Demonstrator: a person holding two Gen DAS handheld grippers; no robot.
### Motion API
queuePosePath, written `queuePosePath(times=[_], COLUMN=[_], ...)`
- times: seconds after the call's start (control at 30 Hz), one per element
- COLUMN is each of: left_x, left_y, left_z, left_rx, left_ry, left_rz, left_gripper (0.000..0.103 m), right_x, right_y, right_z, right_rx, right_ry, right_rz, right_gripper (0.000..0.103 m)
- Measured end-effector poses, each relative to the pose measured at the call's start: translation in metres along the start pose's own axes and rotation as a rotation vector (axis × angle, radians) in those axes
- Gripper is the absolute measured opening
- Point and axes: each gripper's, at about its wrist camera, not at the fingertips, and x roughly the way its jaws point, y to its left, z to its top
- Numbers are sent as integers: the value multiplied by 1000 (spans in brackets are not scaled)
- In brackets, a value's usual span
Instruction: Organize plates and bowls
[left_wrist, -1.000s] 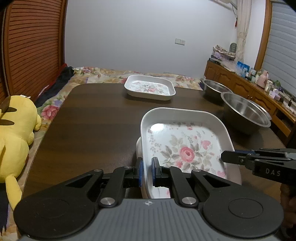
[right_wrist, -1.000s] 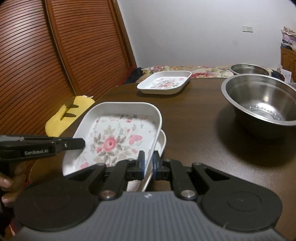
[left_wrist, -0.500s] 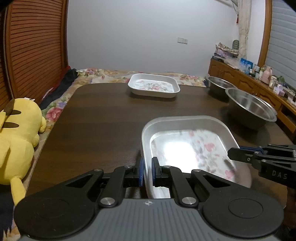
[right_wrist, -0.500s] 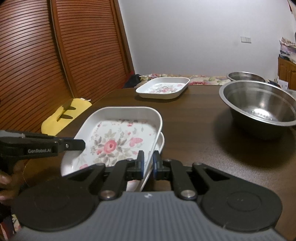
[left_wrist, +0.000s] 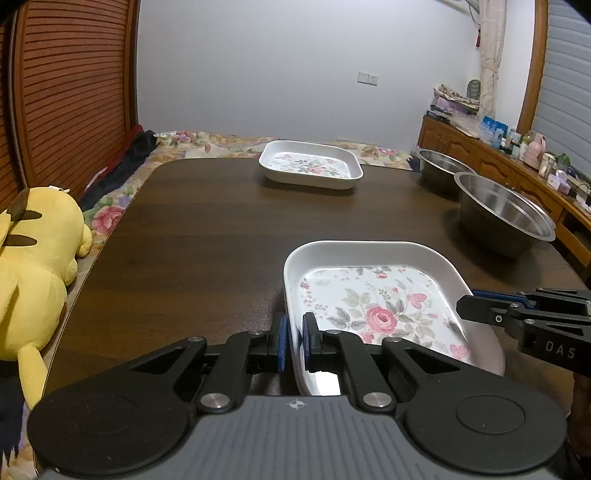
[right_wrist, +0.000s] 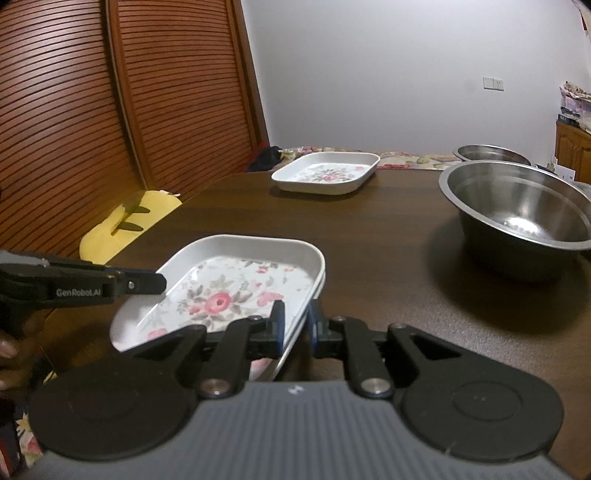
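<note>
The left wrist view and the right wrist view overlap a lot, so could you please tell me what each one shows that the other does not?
Only the left wrist view shows the cluttered sideboard and the plush toy's whole body. Only the right wrist view shows a second plate's edge under the near floral plate, and the right gripper with its jaws just opening around both rims. Both show the table, far floral plate and two steel bowls.

Left of the claw, off the dark table (left_wrist: 207, 236), a yellow plush toy (left_wrist: 35, 258); far right, perhaps toiletries on a sideboard (left_wrist: 517, 173).
</note>
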Motion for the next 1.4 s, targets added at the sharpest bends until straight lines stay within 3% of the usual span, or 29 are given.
queuePosePath(times=[0.4, 0.67, 0.77, 0.87, 0.97, 1.13, 1.4], left_x=[-7, -9, -2, 9, 24, 58, 117], left_y=[1, 0, 2, 5, 10, 17, 28], left_z=[7, 40, 60, 81, 101, 129, 161], left_rx=[1, 52, 71, 93, 97, 97, 115], left_ry=[-25, -73, -93, -116, -121, -98, -49], left_rz=[2, 7, 2, 7, 0, -8, -34], left_gripper=[10, 10, 24, 35, 39, 40, 40], right_x=[-6, -16, -13, -3, 12, 46, 106], right_y=[0, -5, -11, -20, -29, -41, -54], right_z=[5, 32, 53, 78, 100, 127, 151], right_rx=[13, -14, -39, -58, -68, -62, -59], right_ry=[-16, -58, -67, -67, -71, -29, 114], right_rz=[11, 21, 16, 16, 4, 1, -11], right_gripper=[16, 16, 16, 21, 47, 47, 46])
